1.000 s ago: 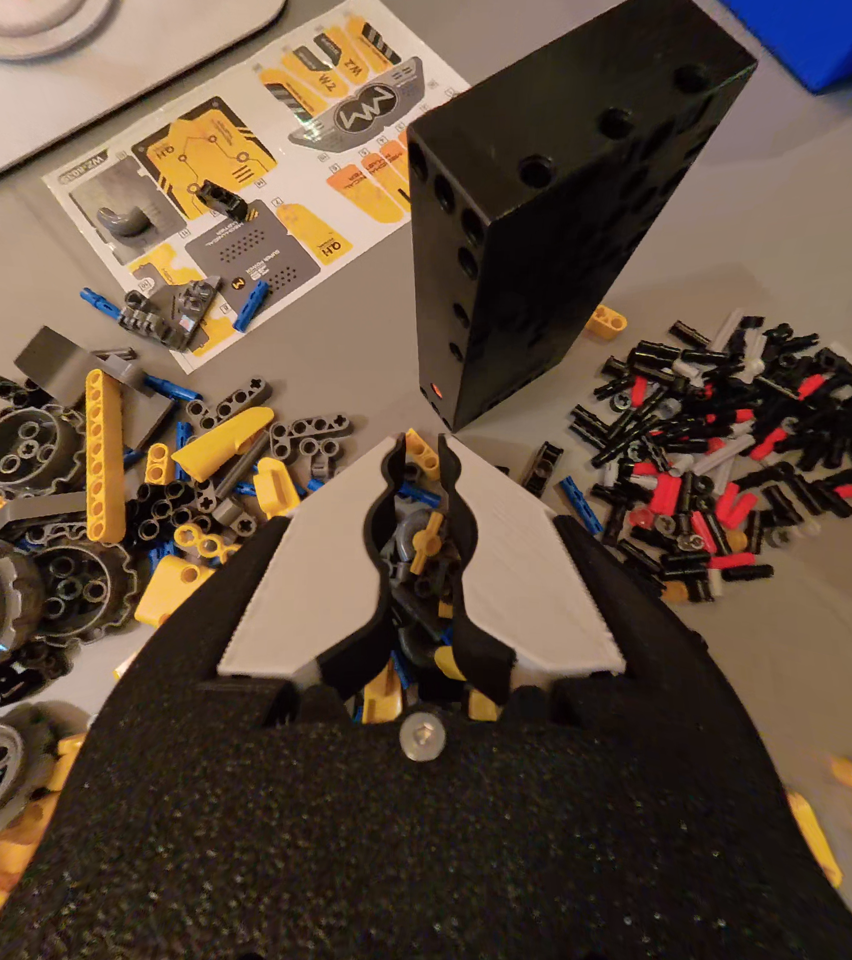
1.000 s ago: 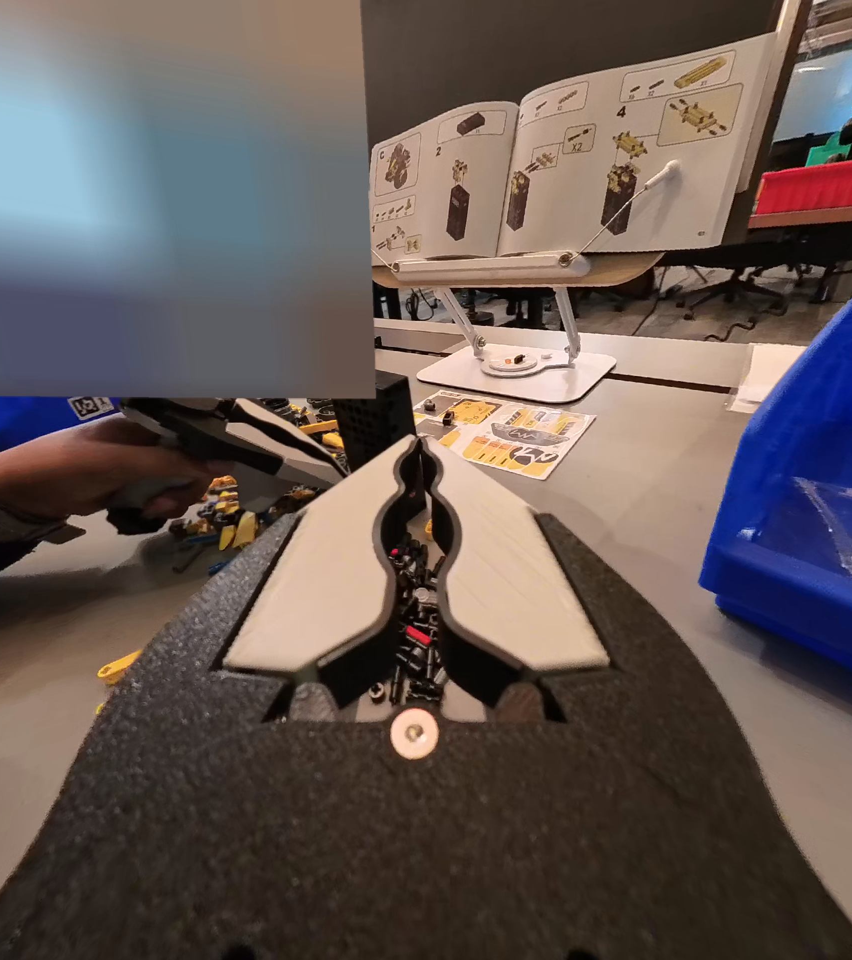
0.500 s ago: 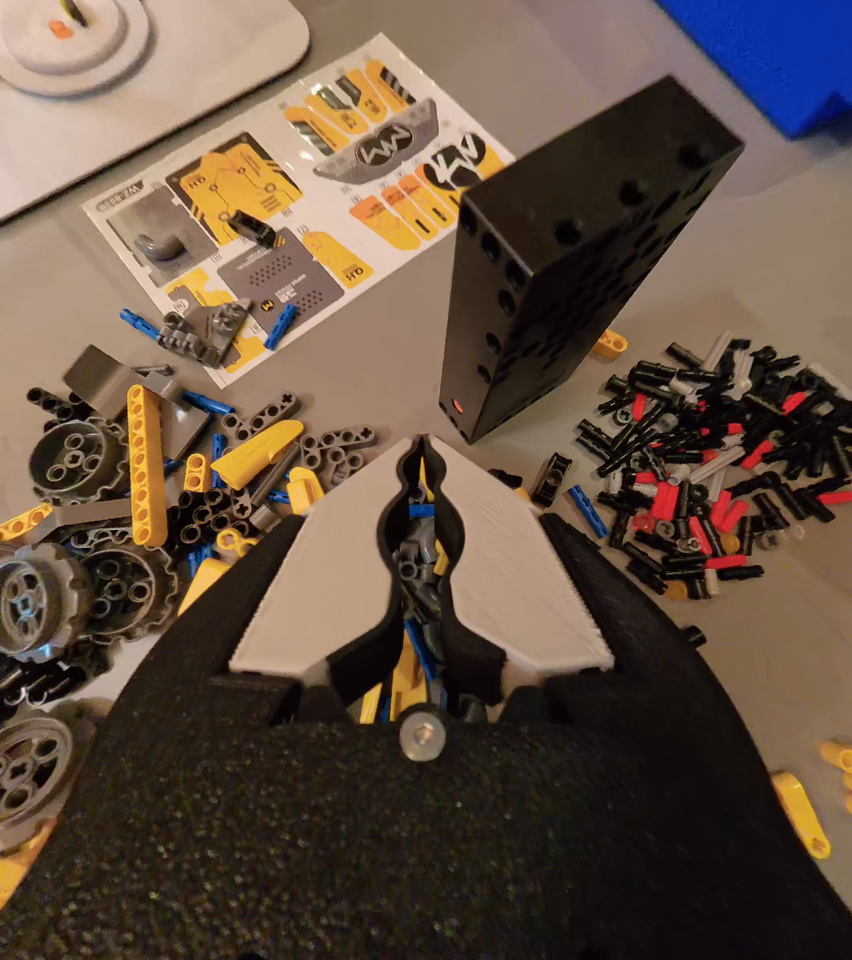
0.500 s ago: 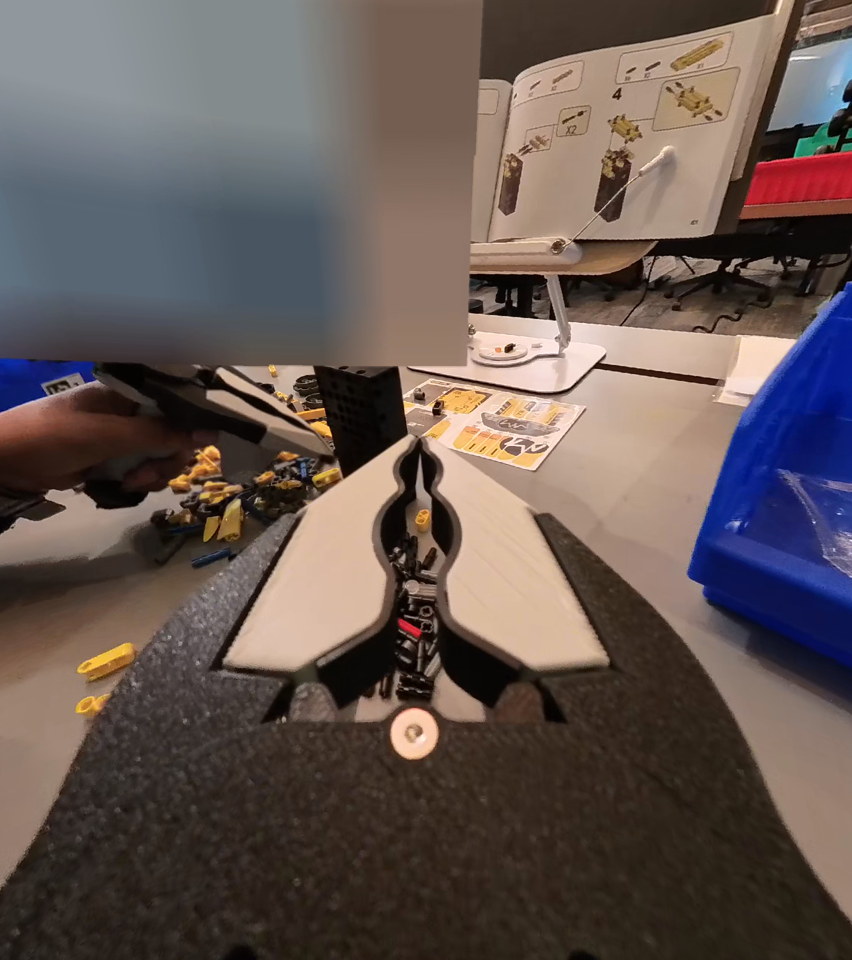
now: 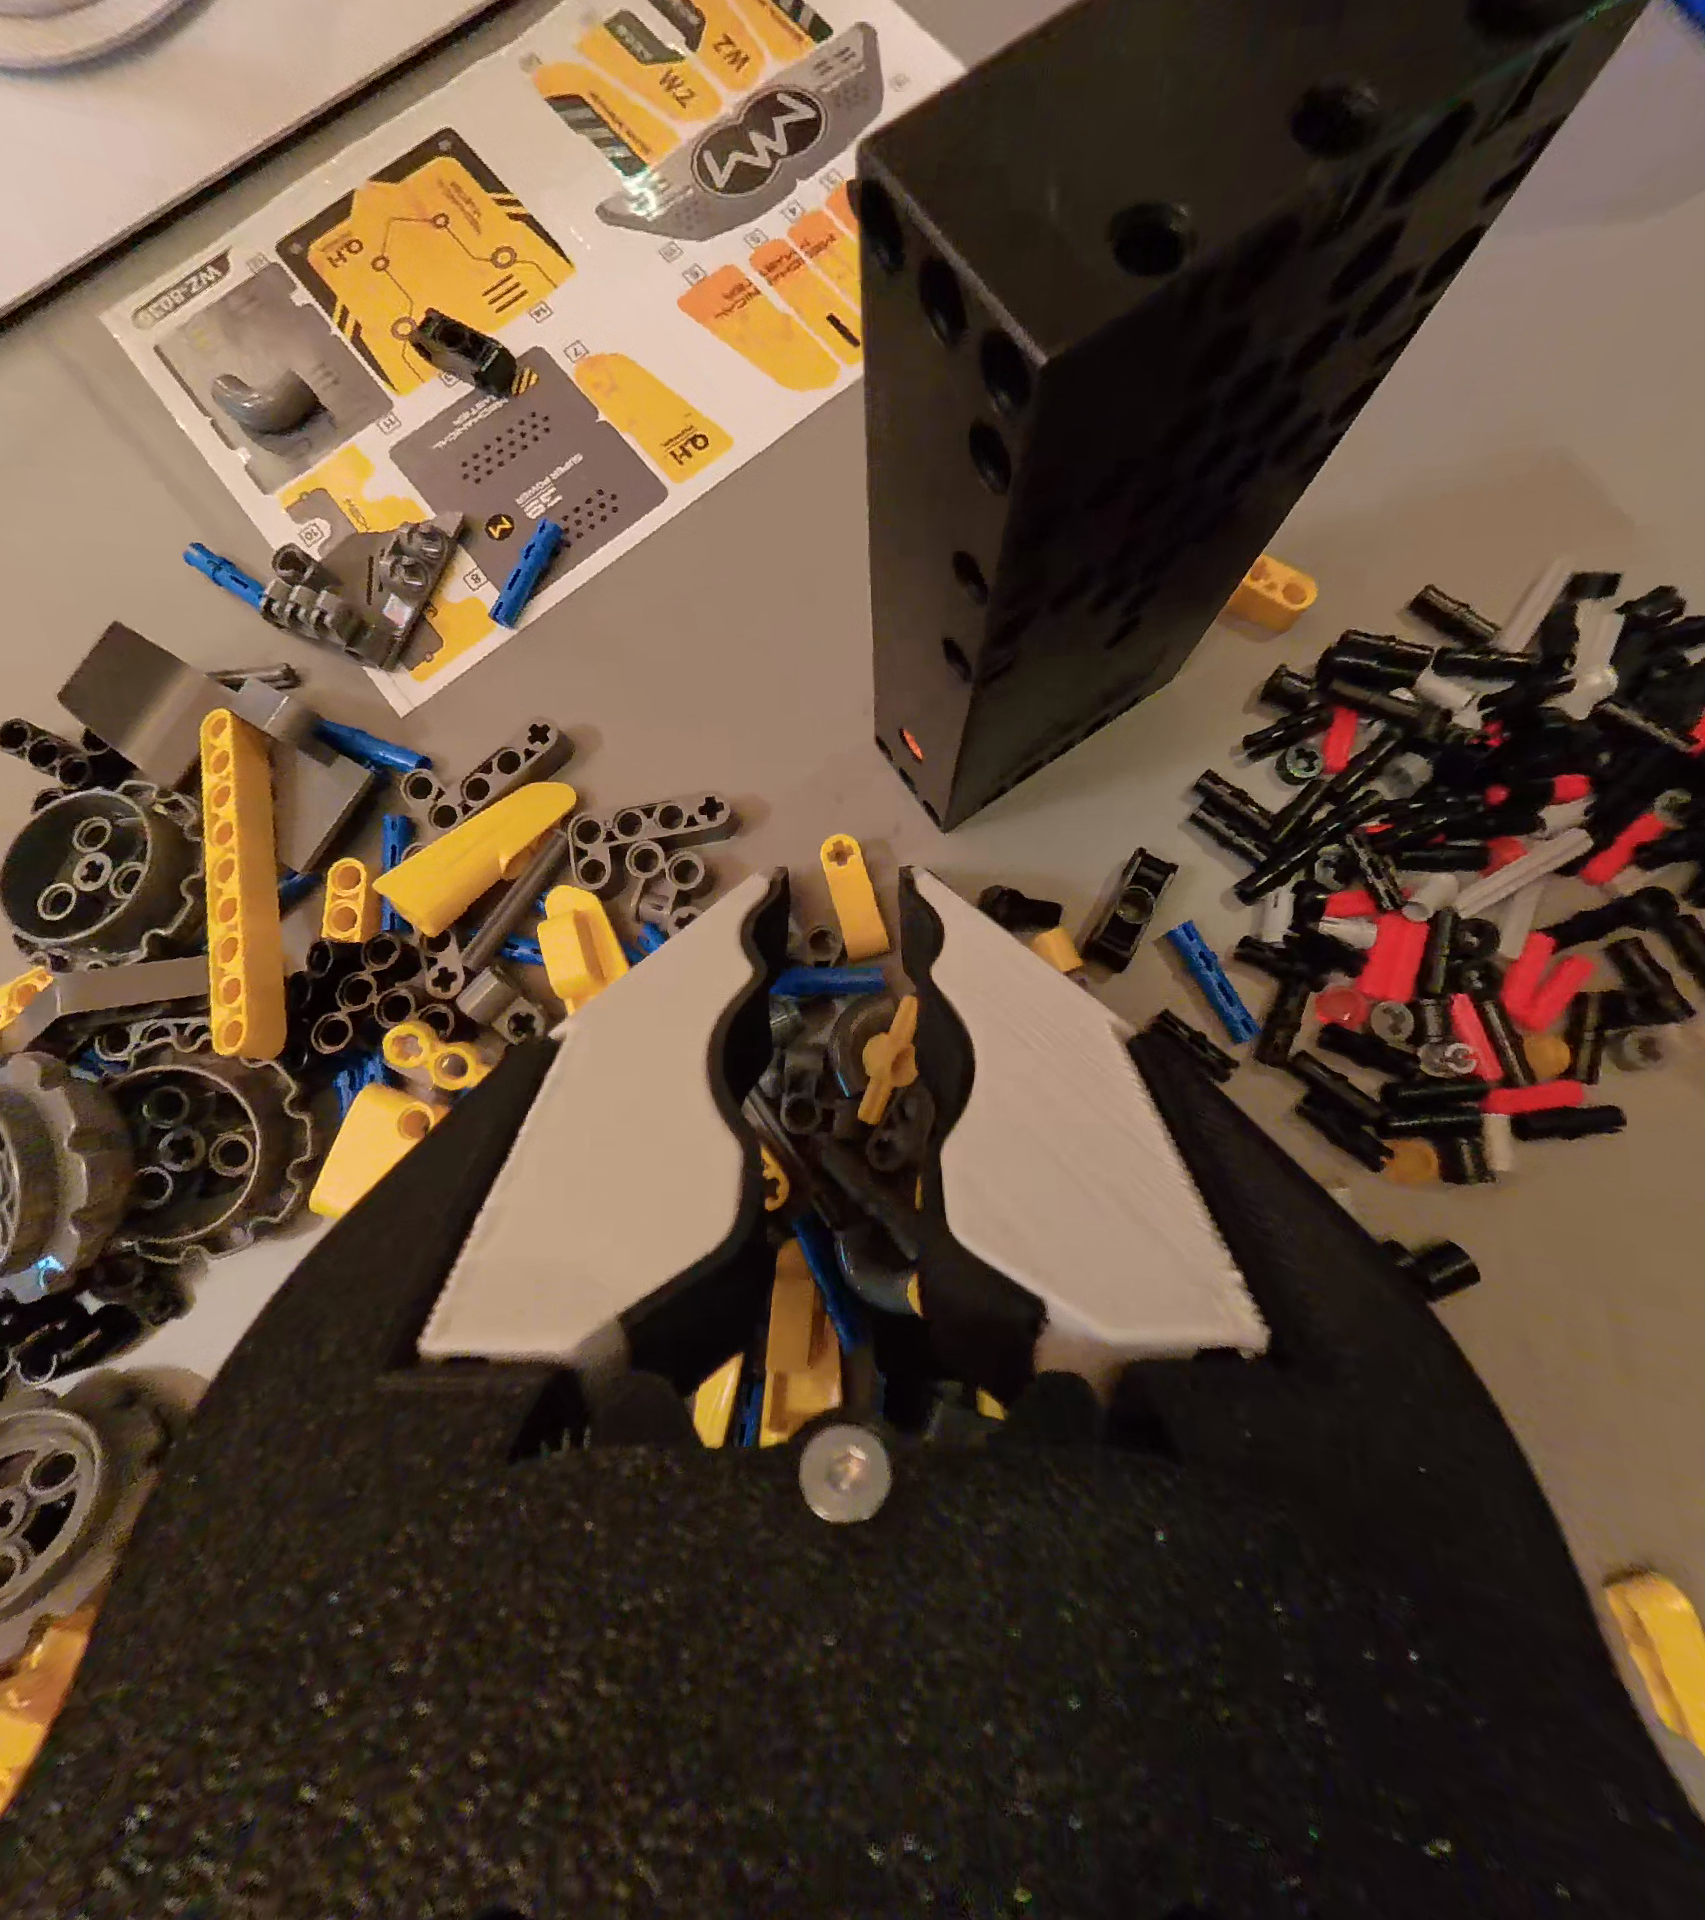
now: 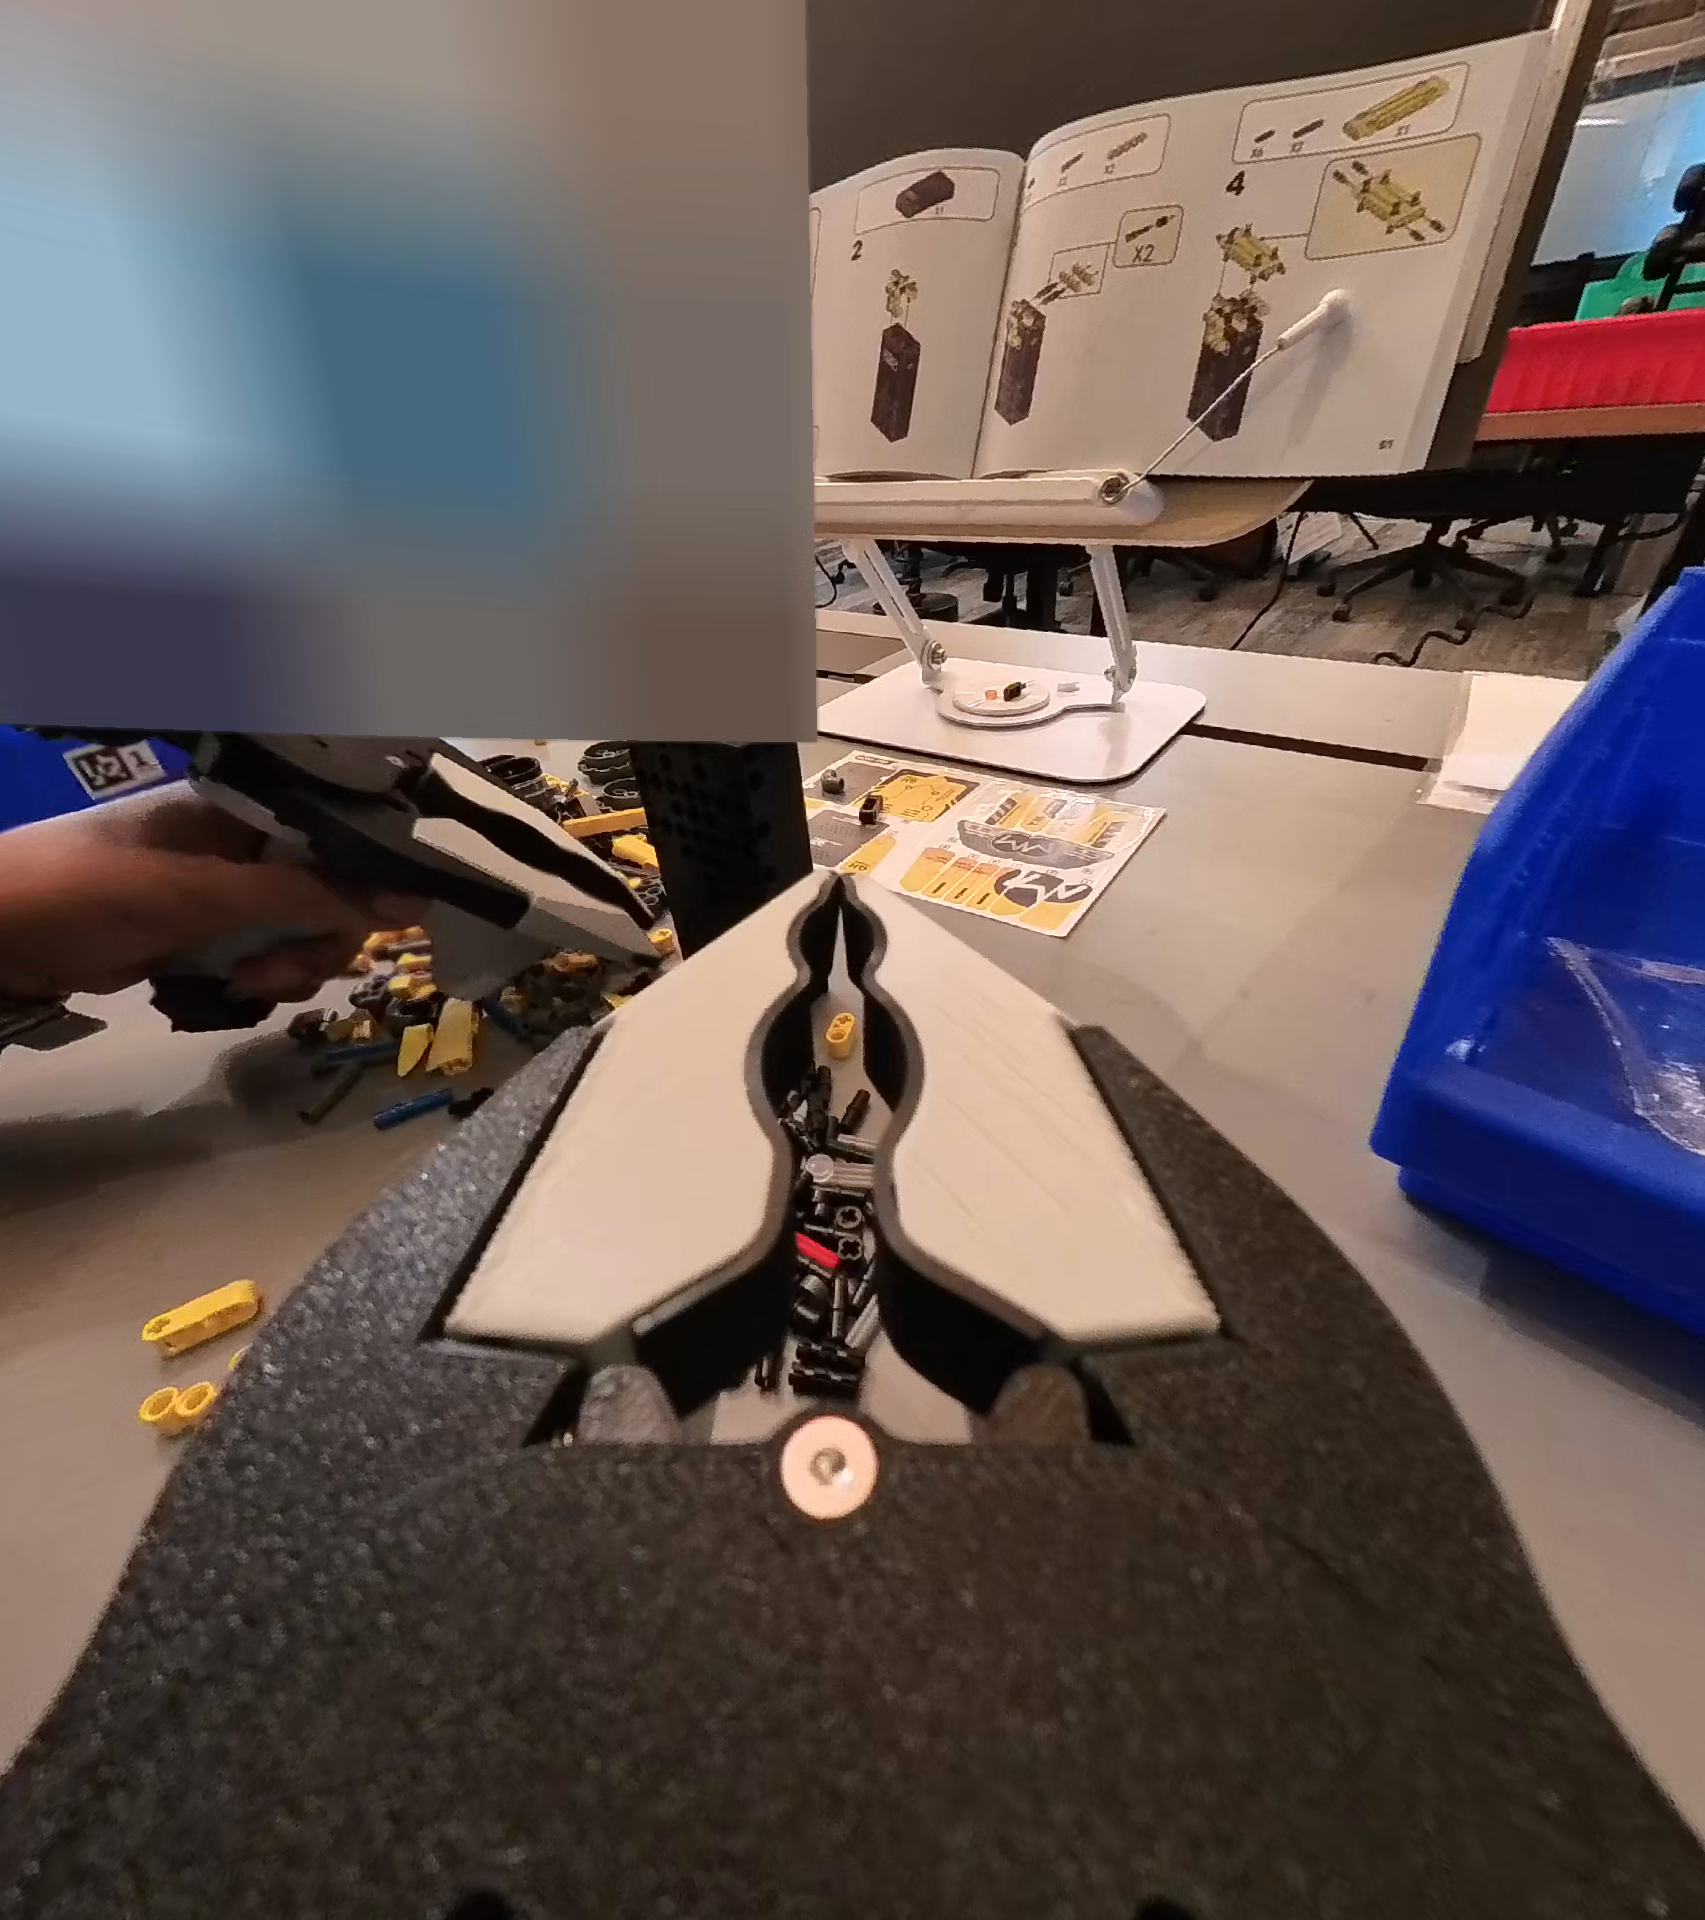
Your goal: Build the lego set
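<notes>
Your left tongs point(image 5: 843, 883) hang apart over the brick pile point(image 5: 432, 966), a yellow pin point(image 5: 853, 909) between the tips, nothing gripped. Right tongs point(image 6: 835, 885) sit together, empty. Crowded bricks could snag, and the black block point(image 5: 1170, 416) nearby might tip.

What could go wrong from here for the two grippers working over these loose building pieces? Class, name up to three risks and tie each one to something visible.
1. The left gripper is open over a dense, tangled pile; closing may catch several pieces, not just the yellow connector between its tips.
2. The tall black block stands upright just beyond those tips; a forward nudge could tip it onto the pin pile.
3. The right gripper is shut, so it would only push pins about.
</notes>
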A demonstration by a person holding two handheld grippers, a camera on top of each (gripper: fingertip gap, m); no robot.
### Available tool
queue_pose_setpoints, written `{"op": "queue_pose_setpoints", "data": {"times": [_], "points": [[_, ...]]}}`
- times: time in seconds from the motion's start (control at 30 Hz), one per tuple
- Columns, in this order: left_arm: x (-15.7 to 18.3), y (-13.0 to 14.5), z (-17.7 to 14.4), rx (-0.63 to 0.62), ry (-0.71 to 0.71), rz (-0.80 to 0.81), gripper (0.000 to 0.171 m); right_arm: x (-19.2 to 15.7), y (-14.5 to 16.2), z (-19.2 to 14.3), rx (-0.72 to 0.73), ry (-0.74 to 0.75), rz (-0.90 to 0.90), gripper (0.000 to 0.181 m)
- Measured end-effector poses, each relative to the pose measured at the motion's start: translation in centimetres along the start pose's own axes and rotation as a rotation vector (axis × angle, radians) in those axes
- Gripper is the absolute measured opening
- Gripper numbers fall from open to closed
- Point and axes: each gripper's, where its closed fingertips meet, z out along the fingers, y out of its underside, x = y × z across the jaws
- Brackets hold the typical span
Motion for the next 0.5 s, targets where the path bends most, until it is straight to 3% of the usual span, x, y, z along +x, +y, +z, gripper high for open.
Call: {"op": "queue_pose_setpoints", "data": {"times": [0.07,0.27,0.4,0.5], "points": [[0.0,-0.1,0.0,0.004,0.000,0.002,0.008,0.0,0.0,0.0,-0.001,0.001,-0.005,0.000],[0.1,-1.4,-2.3,0.098,0.026,-0.017,0.007,0.0,0.0,-0.1,0.003,0.006,-0.007,0.000],[3.0,-2.0,-5.9,0.186,0.140,0.025,0.008,0.1,0.1,0.0,-0.001,0.011,-0.010,0.000],[5.7,-0.3,-8.2,0.165,0.246,0.018,0.008,0.0,0.2,0.0,-0.009,0.014,-0.019,0.000]]}}
